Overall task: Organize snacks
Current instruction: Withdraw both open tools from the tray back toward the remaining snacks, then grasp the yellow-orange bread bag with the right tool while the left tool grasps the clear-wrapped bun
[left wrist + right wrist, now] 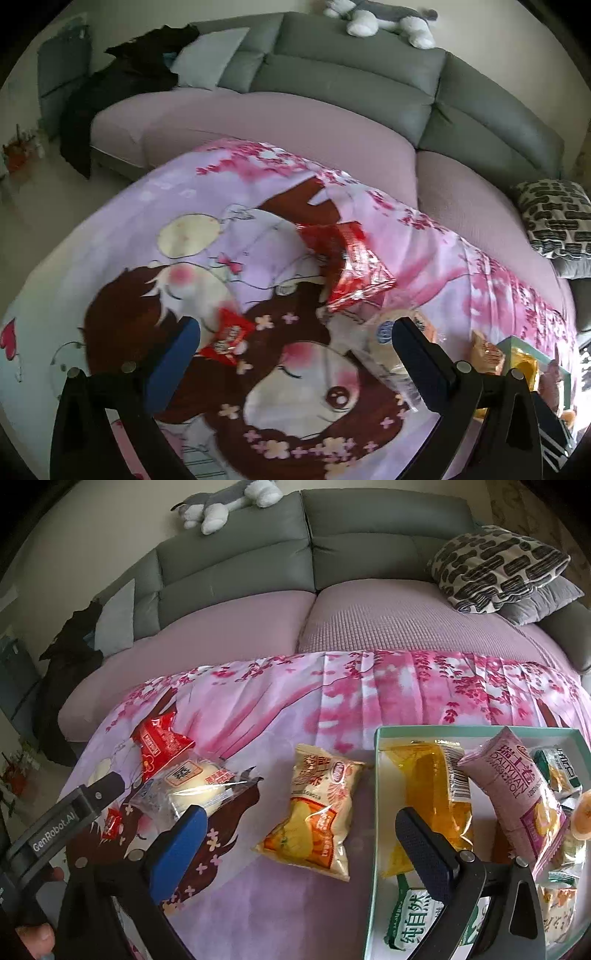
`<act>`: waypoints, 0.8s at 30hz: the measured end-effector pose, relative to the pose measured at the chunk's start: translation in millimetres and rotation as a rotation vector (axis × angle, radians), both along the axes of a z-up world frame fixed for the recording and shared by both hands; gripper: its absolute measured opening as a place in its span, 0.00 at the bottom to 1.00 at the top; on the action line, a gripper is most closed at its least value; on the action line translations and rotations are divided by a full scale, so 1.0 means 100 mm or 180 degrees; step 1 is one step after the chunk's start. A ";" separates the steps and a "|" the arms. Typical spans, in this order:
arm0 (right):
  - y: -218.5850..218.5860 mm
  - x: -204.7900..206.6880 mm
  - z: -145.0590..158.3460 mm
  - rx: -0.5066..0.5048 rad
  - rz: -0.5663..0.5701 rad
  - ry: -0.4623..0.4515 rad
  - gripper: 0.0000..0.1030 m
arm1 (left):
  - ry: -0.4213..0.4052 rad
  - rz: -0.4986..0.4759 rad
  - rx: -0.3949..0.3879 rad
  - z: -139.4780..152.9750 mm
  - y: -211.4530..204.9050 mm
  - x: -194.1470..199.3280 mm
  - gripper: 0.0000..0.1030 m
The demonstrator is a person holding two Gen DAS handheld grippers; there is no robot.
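- A grey sofa [369, 546] with pink seat covers fills the background; a grey and white plush toy [225, 498] lies along the top of its back, and a black and white patterned cushion [495, 565] rests on a grey one at its right end.
- A pink cartoon-print cloth [258, 886] covers the table in front of the sofa, and the loose snacks lie on it.
- A shallow box [373, 812] with a pale green rim sits on the cloth's right side. In it are a clear yellow packet [432, 782], a pink Swiss-roll packet [517, 786] leaning across the others, a white and green packet [413, 919] at the near edge, and several smaller packets along the right wall, partly hidden.
- The right gripper [295, 819] hovers with its jaws spread wide and nothing between them; its right finger stands over the box's left part, its blue-padded left finger over the cloth.
- The left gripper [295, 332] is likewise wide open and empty, low over the cloth.
- Just left of the box lies an orange and cream snack bag [314, 812], flat on the cloth.
- Further left lies a clear-wrapped pale bun [188, 786], with a red packet [159, 746] touching its far side.
- A small red sachet [225, 338] lies beside the left gripper's blue pad; whether they touch cannot be told.
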State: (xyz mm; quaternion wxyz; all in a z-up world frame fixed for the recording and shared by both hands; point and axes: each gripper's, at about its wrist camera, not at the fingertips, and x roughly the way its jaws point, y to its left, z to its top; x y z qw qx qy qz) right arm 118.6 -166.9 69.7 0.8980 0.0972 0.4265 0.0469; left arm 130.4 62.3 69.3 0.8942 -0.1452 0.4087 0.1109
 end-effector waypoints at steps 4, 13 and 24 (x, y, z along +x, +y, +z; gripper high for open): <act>-0.07 0.03 -0.01 0.0044 -0.0073 -0.0003 0.89 | -0.0018 -0.0164 -0.0179 0.00 -0.05 0.08 1.00; -0.34 0.04 0.10 0.0190 -0.0328 -0.0184 0.77 | 0.0033 -0.0486 -0.0467 -0.12 -0.29 0.27 1.00; -0.29 0.18 0.04 0.0239 -0.0288 -0.0078 0.67 | 0.0182 -0.0638 -0.0664 -0.34 -0.37 0.40 0.83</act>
